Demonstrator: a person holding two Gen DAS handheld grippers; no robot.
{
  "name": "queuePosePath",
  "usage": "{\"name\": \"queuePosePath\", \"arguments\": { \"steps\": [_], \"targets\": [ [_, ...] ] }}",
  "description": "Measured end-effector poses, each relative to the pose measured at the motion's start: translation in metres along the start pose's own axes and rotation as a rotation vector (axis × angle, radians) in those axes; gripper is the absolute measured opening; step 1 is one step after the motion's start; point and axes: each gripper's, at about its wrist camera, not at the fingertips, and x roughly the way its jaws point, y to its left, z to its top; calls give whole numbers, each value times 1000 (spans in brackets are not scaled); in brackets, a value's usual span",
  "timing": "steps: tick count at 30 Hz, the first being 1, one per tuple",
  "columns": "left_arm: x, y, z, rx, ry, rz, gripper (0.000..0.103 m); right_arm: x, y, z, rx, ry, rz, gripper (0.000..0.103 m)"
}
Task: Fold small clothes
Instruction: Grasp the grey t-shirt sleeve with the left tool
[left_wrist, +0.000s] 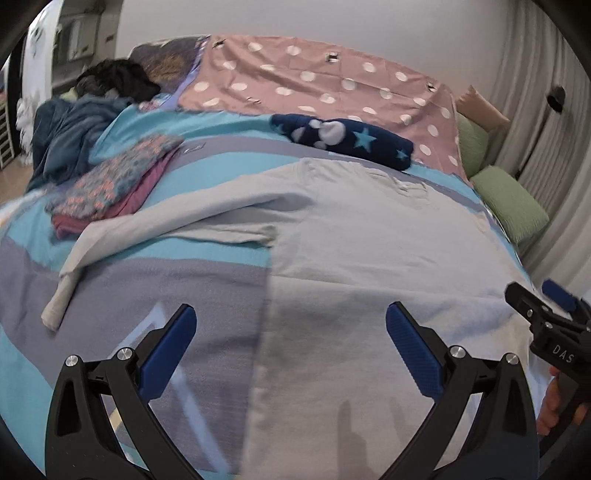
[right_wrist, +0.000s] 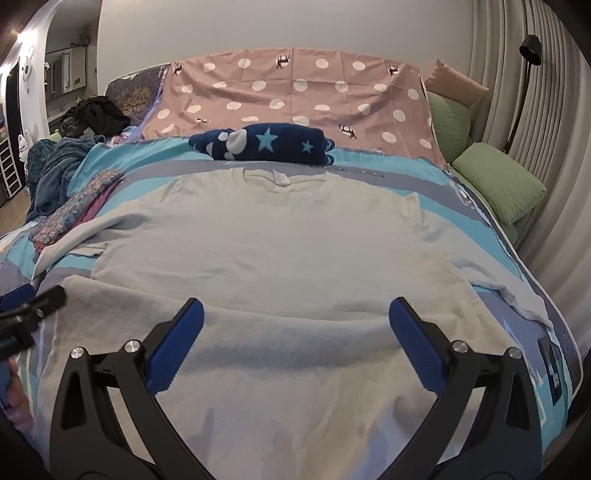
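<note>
- My left claw (left_wrist: 290, 343) hangs spread wide and empty over the left side edge of a pale grey long-sleeved top (right_wrist: 280, 236), which lies face-up and flat on the striped bed cover (left_wrist: 221, 166), neckline toward the dotted pink sheet (right_wrist: 295, 85).
- My right claw (right_wrist: 295, 339) is likewise wide apart and holding nothing, poised above the top's lower body near the hem.
- The top's left sleeve (left_wrist: 166, 221) runs out diagonally past the body toward a folded floral stack (left_wrist: 122, 177); the right sleeve (right_wrist: 513, 291) appears bunched at the far edge, its lie hard to read.
- Risk, in my judgement: the left claw straddles the seam where top meets bed cover, so a pinch here could catch the cover along with the cloth and drag both.
- A one-layer grab is equally possible; the front panel would lift while the back stays, leaving a crooked fold.
- The trailing left sleeve could twist under the body if I fold the side over before laying it in.
- A rolled navy star-print garment (right_wrist: 266, 144) sits just beyond the neckline; pushing the top forward could nudge it.
- Uneven lifting by the two claws would skew the hem line.
</note>
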Motion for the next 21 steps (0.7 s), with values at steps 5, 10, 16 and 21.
{"name": "queuePosePath", "arguments": {
  "steps": [5,10,16,21],
  "targets": [
    [0,49,5,-67,-9,59,88,12,-1,1,5,23,-11,101],
    [1,122,11,-215,7,126,54,24,-1,2,8,49,-15,101],
    [17,197,4,-315,67,281,41,30,6,3,-12,58,-5,101],
    [24,249,-17,-409,152,382,53,41,6,4,-4,82,-11,101]
  ]
}}
